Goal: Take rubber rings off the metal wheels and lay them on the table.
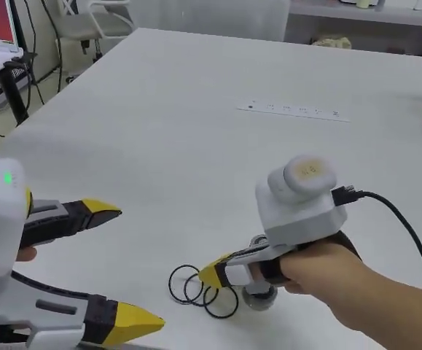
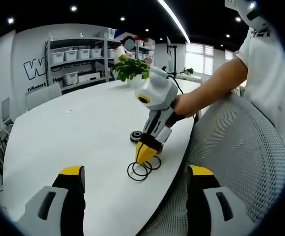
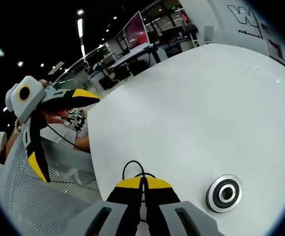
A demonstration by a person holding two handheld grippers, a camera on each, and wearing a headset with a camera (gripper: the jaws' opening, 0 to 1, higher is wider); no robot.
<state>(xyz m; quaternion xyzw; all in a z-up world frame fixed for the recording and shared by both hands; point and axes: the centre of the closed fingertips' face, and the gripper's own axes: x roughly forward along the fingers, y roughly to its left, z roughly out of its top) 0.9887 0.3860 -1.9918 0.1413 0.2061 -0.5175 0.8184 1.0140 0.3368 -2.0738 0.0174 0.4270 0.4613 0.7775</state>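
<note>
Right claw [image 1: 212, 275] is pressing its yellow tips down near the front edge of the bench [image 1: 196, 109]. Its jaws are closed together and seem to be pinching one loop of the rubber rings [image 1: 196, 292]; in the right gripper view a thin black arc is coming out from between the tips. The rings are lying flat on the bench as a small overlapping cluster, directly under and just ahead of those tips. The metal wheel [image 3: 224, 193] is sitting flat just beside this claw, to the right in its own view and apart from the rings. Whether it is carrying another ring, I cannot tell. Left claw [image 1: 119, 264] is hovering wide open and gripping nothing, well apart to the left, with its jaws pointing toward the rings. By my judgement the right claw is the nearer one and is needing only to let go, since the rings are resting straight on the bare bench.
</note>
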